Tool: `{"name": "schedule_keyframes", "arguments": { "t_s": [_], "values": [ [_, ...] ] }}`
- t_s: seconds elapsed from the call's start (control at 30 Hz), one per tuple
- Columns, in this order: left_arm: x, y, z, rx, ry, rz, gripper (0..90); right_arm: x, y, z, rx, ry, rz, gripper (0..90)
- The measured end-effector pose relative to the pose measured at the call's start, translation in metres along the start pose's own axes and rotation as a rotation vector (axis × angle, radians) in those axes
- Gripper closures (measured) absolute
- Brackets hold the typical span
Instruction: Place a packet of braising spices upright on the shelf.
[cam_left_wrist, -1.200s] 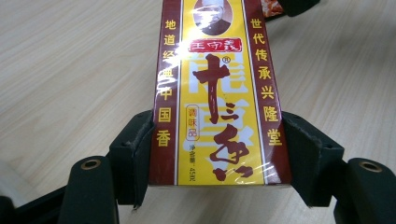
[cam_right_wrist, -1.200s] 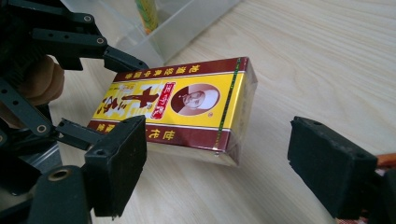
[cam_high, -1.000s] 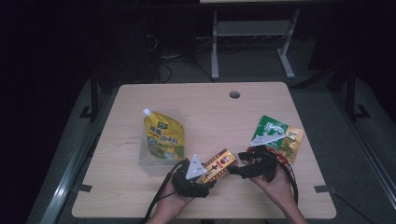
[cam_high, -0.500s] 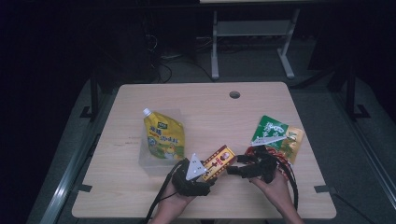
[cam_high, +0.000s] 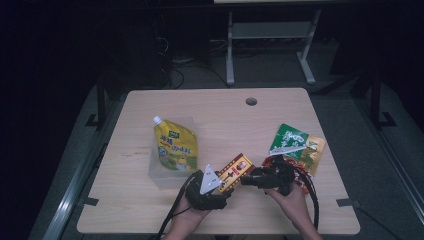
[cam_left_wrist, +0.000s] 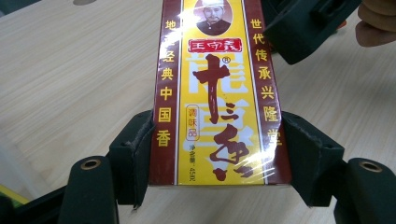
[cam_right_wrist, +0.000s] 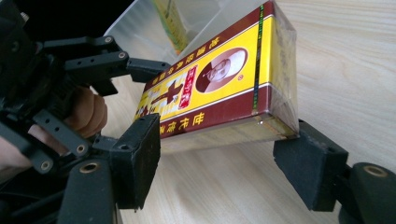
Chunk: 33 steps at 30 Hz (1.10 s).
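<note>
A yellow and dark red spice box (cam_high: 234, 172) with Chinese writing hangs just above the table's front middle, held between the two grippers. My left gripper (cam_high: 223, 182) is shut on its near end. In the left gripper view the pads (cam_left_wrist: 137, 149) press both long sides of the box (cam_left_wrist: 217, 93). My right gripper (cam_high: 250, 179) meets the other end from the right. Its jaws have just been closing, and in the right gripper view its pads (cam_right_wrist: 140, 140) touch both sides of the box (cam_right_wrist: 219, 88) at the end corner.
A yellow spouted pouch (cam_high: 175, 145) lies on a clear plastic container (cam_high: 159, 176) left of the grippers. A green packet (cam_high: 292, 140) and a red one (cam_high: 303, 176) lie at the right, by the right hand. A cable hole (cam_high: 251, 101) is at the table's back.
The right gripper's jaws have come in around the far end of the box. Both hands and the box have stayed where they were.
</note>
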<state>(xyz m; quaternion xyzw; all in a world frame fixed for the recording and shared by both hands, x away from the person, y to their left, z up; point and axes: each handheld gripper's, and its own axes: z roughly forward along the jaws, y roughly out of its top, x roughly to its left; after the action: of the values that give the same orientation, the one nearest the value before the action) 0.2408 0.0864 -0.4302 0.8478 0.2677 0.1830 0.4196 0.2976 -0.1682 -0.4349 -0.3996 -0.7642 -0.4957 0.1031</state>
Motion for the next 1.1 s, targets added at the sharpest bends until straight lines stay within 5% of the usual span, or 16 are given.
{"name": "schedule_keyframes", "arguments": {
  "t_s": [0.67, 1.1],
  "values": [
    [-0.008, -0.004, 0.009, 0.029, 0.037, -0.026, 32.0, 0.003, -0.001, 0.0, -0.056, -0.034, 0.074, 45.2],
    [-0.011, -0.005, 0.012, 0.036, 0.051, -0.04, 31.8, 0.006, 0.001, -0.001, -0.083, 0.029, 0.146, 60.6]
  ]
}}
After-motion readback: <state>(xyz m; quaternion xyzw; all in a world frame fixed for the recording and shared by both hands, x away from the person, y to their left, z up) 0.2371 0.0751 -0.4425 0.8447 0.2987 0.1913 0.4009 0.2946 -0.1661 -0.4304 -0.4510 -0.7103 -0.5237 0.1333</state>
